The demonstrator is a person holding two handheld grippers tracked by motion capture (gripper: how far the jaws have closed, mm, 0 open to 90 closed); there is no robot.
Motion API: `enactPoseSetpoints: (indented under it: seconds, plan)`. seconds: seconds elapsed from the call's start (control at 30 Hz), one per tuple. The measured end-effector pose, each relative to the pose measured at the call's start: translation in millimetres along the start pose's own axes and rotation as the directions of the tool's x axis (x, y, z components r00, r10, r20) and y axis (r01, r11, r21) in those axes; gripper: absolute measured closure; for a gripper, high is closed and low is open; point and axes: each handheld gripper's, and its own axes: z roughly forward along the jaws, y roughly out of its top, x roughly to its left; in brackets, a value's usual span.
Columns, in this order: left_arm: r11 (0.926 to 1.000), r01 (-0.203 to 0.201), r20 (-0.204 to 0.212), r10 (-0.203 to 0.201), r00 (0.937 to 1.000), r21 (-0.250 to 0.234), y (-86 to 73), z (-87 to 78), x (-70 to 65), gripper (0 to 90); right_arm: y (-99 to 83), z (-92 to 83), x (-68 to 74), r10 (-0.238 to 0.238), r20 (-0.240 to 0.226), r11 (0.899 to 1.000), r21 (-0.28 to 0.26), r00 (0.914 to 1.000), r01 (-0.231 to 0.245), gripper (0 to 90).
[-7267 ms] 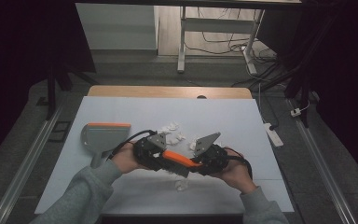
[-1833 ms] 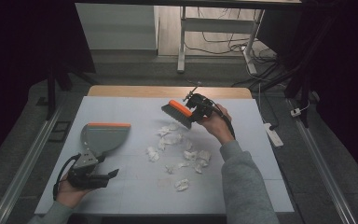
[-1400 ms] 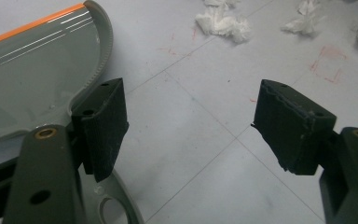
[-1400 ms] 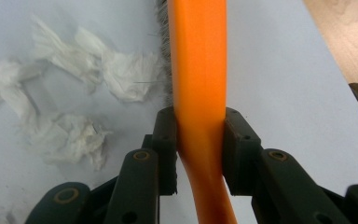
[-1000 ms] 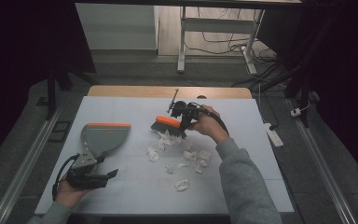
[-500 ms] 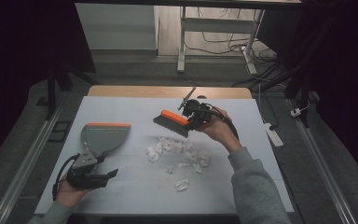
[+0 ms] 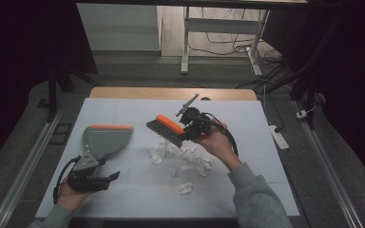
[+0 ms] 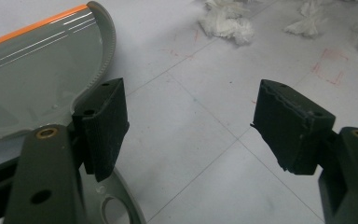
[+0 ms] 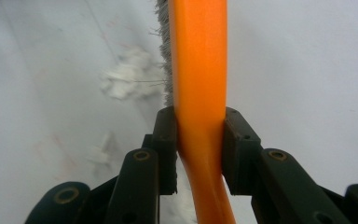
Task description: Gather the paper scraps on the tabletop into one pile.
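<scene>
The right gripper (image 9: pixel 199 149) is squeezing the smooth orange brush (image 7: pixel 167 129) handle above crumpled white paper bits (image 7: pixel 190 159). The left gripper (image 8: pixel 191 133) is sitting wide apart beside the curved grey dustpan (image 8: pixel 32 79).

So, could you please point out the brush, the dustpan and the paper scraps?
brush (image 7: pixel 167 128), high view, orange back.
dustpan (image 7: pixel 105 139), high view, grey pan.
paper scraps (image 7: pixel 186 188), high view, nearest scrap.
</scene>
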Motion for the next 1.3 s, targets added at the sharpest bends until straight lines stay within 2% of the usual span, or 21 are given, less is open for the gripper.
enactPoseSetpoints:
  seconds: [0.2, 0.37, 0.47, 0.57, 0.63, 0.73, 0.8, 0.93, 1.03, 1.07, 1.1, 1.17, 1.27, 1.3]
  plan:
    - [1.0, 0.002, -0.004, -0.002, 1.0, 0.0, -0.3, -0.4, 1.1, 27.3, 12.9, 19.8, 27.5, 0.024, -0.059, 0.999, 0.025, 0.998, -0.023, 69.1]
    - [1.0, 0.002, -0.005, -0.002, 1.0, 0.001, -1.1, -0.3, 1.6, 27.2, 22.0, 51.6, 44.1, 0.036, -0.087, 0.995, 0.096, 0.9955, -0.027, 69.1]
    - [1.0, 0.004, -0.003, -0.004, 1.0, 0.004, -1.4, 0.3, 2.5, 27.2, 24.6, 63.2, 49.4, 0.046, -0.113, 0.992, 0.123, 0.9925, -0.032, 69.1]
    - [1.0, 0.003, -0.001, -0.003, 1.0, 0.006, -1.5, 1.3, 2.3, 27.2, 28.3, 67.6, 52.3, 0.055, -0.142, 0.991, 0.128, 0.9884, -0.037, 69.1]
    - [1.0, 0.001, -0.002, -0.001, 1.0, 0.006, -1.4, 1.1, 2.0, 27.3, 30.7, 68.7, 54.3, 0.058, -0.139, 0.99, 0.132, 0.9887, -0.039, 69.1]
    - [1.0, 0.001, -0.001, -0.001, 1.0, 0.004, -1.5, 0.6, 2.0, 27.2, 30.5, 73.0, 50.9, 0.078, -0.114, 0.984, 0.168, 0.9903, -0.058, 69.1]
    - [1.0, 0.001, -0.002, -0.001, 1.0, 0.004, -1.9, 0.2, 1.9, 27.2, 26.2, 71.7, 43.2, 0.137, -0.091, 0.974, 0.193, 0.9864, -0.118, 69.0]
    - [1.0, 0.001, 0.0, -0.001, 1.0, 0.008, -1.7, 1.0, 2.2, 27.3, 12.8, 60.7, 32.5, 0.173, -0.04, 0.964, 0.212, 0.9841, -0.161, 69.0]
    - [1.0, -0.004, 0.0, 0.004, 1.0, 0.006, -1.1, 1.3, 0.7, 27.2, 1.0, 50.3, 24.7, 0.187, -0.002, 0.959, 0.217, 0.9824, -0.182, 69.1]
    - [1.0, -0.006, 0.0, 0.006, 1.0, 0.006, -0.9, 1.3, 0.5, 27.2, -2.4, 46.4, 22.1, 0.193, -0.003, 0.959, 0.211, 0.9811, -0.188, 69.0]
    - [1.0, -0.006, 0.0, 0.006, 1.0, 0.004, -0.5, 1.2, 0.3, 27.2, -4.3, 42.9, 20.1, 0.193, -0.007, 0.961, 0.203, 0.9811, -0.188, 69.1]
    - [1.0, -0.006, 0.0, 0.006, 1.0, 0.004, -0.2, 1.4, 0.4, 27.2, -6.4, 30.1, 14.6, 0.218, -0.03, 0.967, 0.144, 0.9755, -0.212, 69.0]
    - [1.0, -0.006, 0.0, 0.006, 1.0, 0.007, -0.3, 1.9, 0.6, 27.2, -2.5, 17.0, 8.5, 0.234, -0.015, 0.97, 0.068, 0.9721, -0.233, 69.0]
    - [1.0, -0.005, 0.001, 0.005, 1.0, 0.007, -0.4, 1.9, 0.6, 27.2, 0.3, 13.8, 5.6, 0.251, -0.017, 0.967, 0.045, 0.9678, -0.25, 69.0]
